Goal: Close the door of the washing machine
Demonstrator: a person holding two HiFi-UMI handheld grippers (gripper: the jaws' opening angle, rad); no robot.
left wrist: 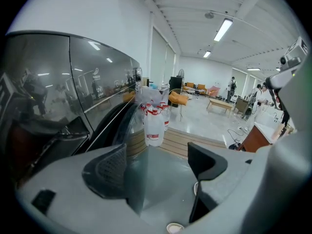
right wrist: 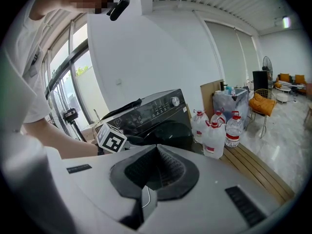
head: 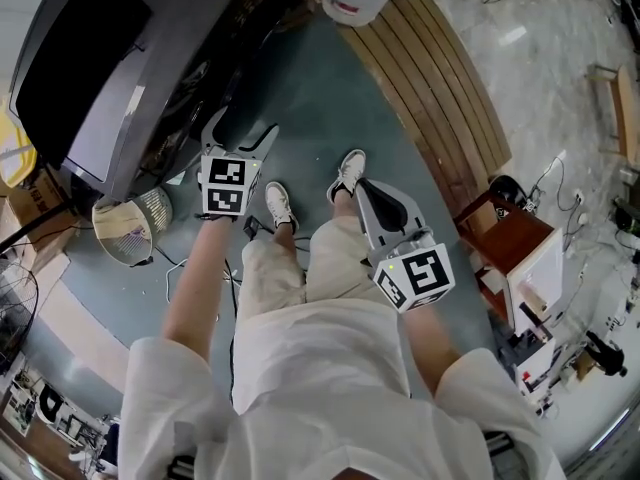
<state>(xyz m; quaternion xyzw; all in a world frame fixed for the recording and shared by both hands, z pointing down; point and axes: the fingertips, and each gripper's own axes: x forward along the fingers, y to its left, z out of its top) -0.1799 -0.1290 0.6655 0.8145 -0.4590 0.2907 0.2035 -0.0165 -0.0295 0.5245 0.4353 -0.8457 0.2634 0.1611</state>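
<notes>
**Left hand-held gripper open at the door's edge, right one shut and held back**

The washing machine [head: 90, 58], dark and glossy, stands at the person's left front, with its round door [head: 205, 78] on the side facing the person's feet. In the head view the left hand-held gripper [head: 243, 133] is held out at arm's length and points at the lower edge of that door. Its jaws stand wide apart.

In the left gripper view the door [left wrist: 114, 126] curves up and away just ahead of the left hand-held gripper [left wrist: 158, 167]. A clear pane edge shows inside the gap, close beside the jaw on that view's left. The other jaw is well clear of it, and past it only grey floor [left wrist: 168, 179] shows. The jaws are not closed on the pane, and I cannot tell whether the nearer one touches it. How far the door stands from the machine's front cannot be made out either.

The right hand-held gripper [head: 368, 190] hangs lower, beside the person's right thigh and well apart from the machine. Its jaws are pressed together with nothing between them. In its own view the right hand-held gripper [right wrist: 157, 152] looks across at the washing machine [right wrist: 151, 108], where the left one's marker cube sits at the edge of the door [right wrist: 170, 130].

Water bottles [right wrist: 214, 135] stand on a wooden slatted platform [head: 430, 78] just beyond the machine.
</notes>
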